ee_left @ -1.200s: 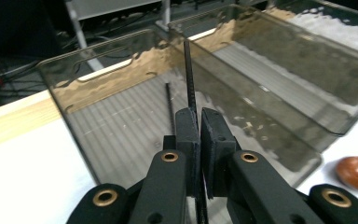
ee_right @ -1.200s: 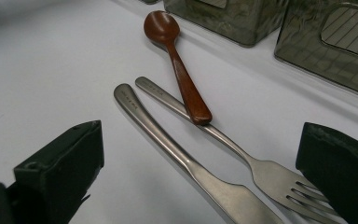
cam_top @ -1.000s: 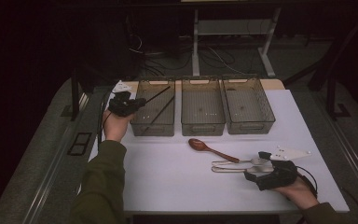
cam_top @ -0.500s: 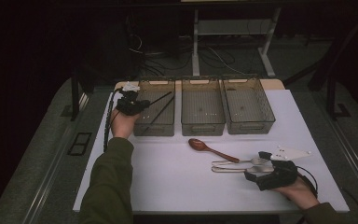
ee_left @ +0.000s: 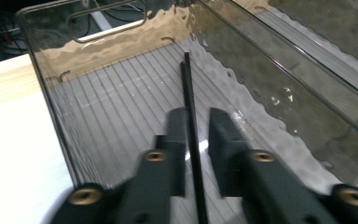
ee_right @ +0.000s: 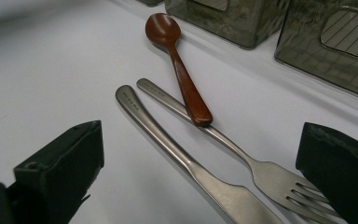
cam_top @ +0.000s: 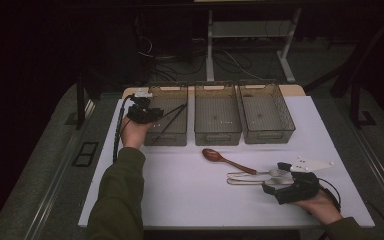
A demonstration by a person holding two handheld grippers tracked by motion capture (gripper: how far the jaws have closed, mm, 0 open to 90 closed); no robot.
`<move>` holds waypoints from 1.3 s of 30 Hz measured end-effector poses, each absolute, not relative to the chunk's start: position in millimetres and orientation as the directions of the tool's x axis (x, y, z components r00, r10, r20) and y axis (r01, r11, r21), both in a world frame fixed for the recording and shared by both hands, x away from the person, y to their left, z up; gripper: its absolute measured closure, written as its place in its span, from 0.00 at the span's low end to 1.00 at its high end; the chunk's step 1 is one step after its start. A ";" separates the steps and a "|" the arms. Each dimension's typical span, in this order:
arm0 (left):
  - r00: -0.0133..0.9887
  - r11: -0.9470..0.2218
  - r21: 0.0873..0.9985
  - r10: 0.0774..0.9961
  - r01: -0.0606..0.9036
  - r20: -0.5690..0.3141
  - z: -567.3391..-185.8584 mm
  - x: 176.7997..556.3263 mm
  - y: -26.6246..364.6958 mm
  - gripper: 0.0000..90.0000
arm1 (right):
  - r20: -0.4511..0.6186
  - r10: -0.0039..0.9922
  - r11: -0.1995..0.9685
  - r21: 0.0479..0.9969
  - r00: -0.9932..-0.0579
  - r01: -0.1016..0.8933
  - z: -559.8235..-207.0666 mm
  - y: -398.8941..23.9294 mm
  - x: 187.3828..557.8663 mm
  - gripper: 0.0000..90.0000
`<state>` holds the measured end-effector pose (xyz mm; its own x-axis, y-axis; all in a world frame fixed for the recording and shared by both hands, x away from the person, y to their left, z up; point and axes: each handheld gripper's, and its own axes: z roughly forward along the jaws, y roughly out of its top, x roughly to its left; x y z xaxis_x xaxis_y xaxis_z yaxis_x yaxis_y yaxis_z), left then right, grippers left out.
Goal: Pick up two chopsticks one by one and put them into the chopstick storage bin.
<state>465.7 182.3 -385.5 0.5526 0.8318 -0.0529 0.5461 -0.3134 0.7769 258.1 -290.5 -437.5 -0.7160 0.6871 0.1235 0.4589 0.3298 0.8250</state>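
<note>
- Left gripper (cam_top: 166,116) is at the leftmost bin (cam_top: 167,117), a smoky, see-through plastic tray with a ribbed floor and a slotted handle cut into its end wall.
- Between its jaws runs a thin black chopstick (ee_left: 189,121), straight and matte, its far tip down on the ribbed floor of that bin.
- The jaws have just been opening; in the left gripper view the stick runs along the inner face of one black pad with a clear gap to the other, so the pinch is off and the jaws stand slightly spread.
- From above, a second dark stick (cam_top: 164,129) leans across the same bin.
- Two more bins of the same tinted plastic, the middle bin (cam_top: 217,114) and the right bin (cam_top: 266,112), line up beside it.
- Right gripper (cam_top: 280,180) rests low on the white tabletop (cam_top: 180,185), jaws spread wide, nothing between the pads.
- Just ahead of it: a glossy brown wooden spoon (ee_right: 175,60), oval bowl pointing away, its handle end lying over a brushed-steel fork (ee_right: 223,140).
- Alongside the fork, a steel knife (ee_right: 182,158), smooth rounded handle, nearly parallel to it.
</note>
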 end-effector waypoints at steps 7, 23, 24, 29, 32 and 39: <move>0.573 -0.312 0.790 0.818 0.527 -0.059 -378.7 461.6 183.3 0.70 | 0.123 0.687 0.330 0.825 -0.716 0.459 -437.5 -290.4 258.0 0.00; 0.697 -0.323 0.839 0.712 0.437 -0.089 -354.6 427.9 175.6 0.52 | 0.124 0.692 0.327 0.824 -0.711 0.462 -437.0 -291.2 258.4 0.01; 0.703 -0.323 0.841 0.705 0.435 -0.093 -354.3 424.9 174.4 0.51 | 0.124 0.691 0.327 0.825 -0.712 0.461 -437.1 -291.2 258.7 0.00; 0.736 -0.335 0.845 0.670 0.416 -0.097 -355.0 409.5 170.8 0.48 | 0.128 0.689 0.326 0.824 -0.714 0.463 -436.5 -290.6 259.2 0.00; 0.753 -0.347 0.844 0.650 0.409 -0.098 -359.0 400.3 167.0 0.46 | 0.128 0.687 0.327 0.825 -0.716 0.462 -436.6 -290.2 259.7 0.00; 0.780 -0.327 0.859 0.613 0.394 -0.124 -370.5 378.7 160.0 0.43 | 0.127 0.685 0.327 0.826 -0.717 0.459 -436.4 -289.2 259.8 0.00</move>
